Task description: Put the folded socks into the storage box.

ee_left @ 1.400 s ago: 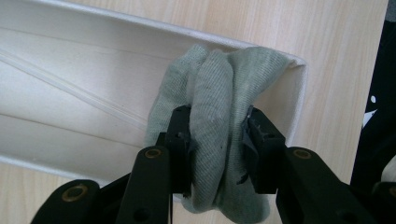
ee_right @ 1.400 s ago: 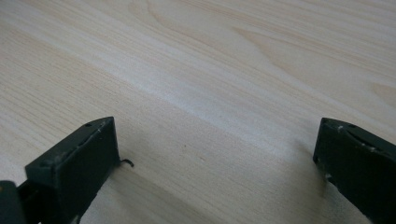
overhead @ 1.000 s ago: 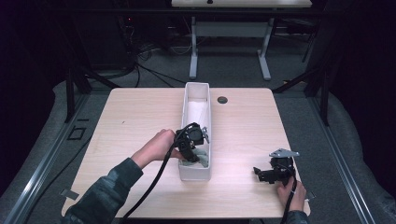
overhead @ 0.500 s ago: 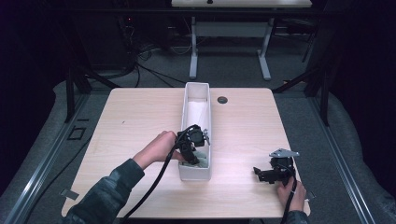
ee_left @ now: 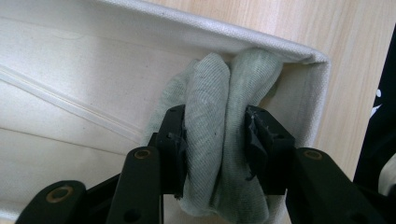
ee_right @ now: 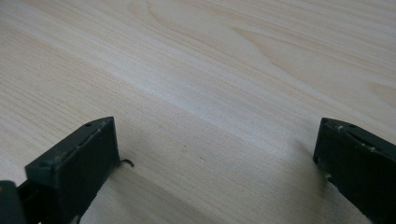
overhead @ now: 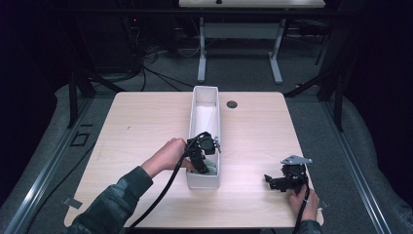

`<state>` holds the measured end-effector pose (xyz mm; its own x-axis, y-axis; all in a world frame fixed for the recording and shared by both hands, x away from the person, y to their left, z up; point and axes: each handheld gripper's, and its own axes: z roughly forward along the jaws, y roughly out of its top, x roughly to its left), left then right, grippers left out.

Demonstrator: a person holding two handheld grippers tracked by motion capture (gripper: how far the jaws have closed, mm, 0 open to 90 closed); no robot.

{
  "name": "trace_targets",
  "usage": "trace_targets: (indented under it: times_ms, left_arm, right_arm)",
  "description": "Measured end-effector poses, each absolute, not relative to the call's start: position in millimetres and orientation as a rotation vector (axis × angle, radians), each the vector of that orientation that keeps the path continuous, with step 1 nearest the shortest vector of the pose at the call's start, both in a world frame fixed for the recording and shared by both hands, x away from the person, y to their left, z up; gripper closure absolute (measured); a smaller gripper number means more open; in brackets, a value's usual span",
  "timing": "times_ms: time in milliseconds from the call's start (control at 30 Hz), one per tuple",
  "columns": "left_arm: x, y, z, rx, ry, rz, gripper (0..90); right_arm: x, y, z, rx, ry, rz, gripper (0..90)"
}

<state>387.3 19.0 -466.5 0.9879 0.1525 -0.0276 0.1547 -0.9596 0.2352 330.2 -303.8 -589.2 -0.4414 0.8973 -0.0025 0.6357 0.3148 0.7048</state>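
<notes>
My right gripper (overhead: 285, 179) sits nearest to me, low over the bare table (overhead: 146, 122) well to the right of the white bin (overhead: 205, 95); its fingers (ee_right: 74, 163) stand spread wide with only wood grain between them, grasping nothing. Farther in, my left gripper (ee_left: 217, 140) is down inside the near end of the bin, and its fingers (ee_left: 170, 140) are clenched on a bunched grey-green cloth (ee_left: 219, 116). The cloth is caught right between them, folded into two thick rolls whose long axis runs away from me along the line of the fingers, past the tips toward the bin's end wall. Its far end presses into the bin's corner, touching the fabric wall just under the rim. So the left hand (overhead: 168, 155) is the one on the job, and the right is too far from the bin to help. I judge the coming move turns on that corner: the cloth is either being tucked against the wall or drawn back out, and I cannot tell which. Beyond the cloth, the bin stretches long and pale toward the table's far edge.
</notes>
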Motion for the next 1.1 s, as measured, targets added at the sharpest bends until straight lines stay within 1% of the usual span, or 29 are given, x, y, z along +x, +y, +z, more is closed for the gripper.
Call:
trace_targets:
  times_ms: [200,500,667,900,1100]
  left_arm:
    - [387.0,18.0,-468.2,2.905,0.233,-0.03,57.6]
    - [387.7,19.7,-465.9,2.892,0.243,-0.015,54.0]
    - [387.8,21.7,-463.7,2.88,0.242,-0.015,54.4]
    - [387.1,26.9,-457.2,2.853,0.253,0.008,54.0]
    - [385.8,34.6,-449.4,2.814,0.274,0.043,50.1]
  right_arm:
    - [330.2,-303.8,-589.2,1.363,2.192,0.903,0.0]
    - [330.2,-303.8,-589.2,1.363,2.192,0.903,0.0]
    - [330.3,-303.8,-589.3,1.363,2.193,0.906,0.0]
    - [330.3,-303.8,-589.3,1.363,2.192,0.905,0.0]
    - [330.2,-303.7,-589.3,1.365,2.193,0.908,0.0]
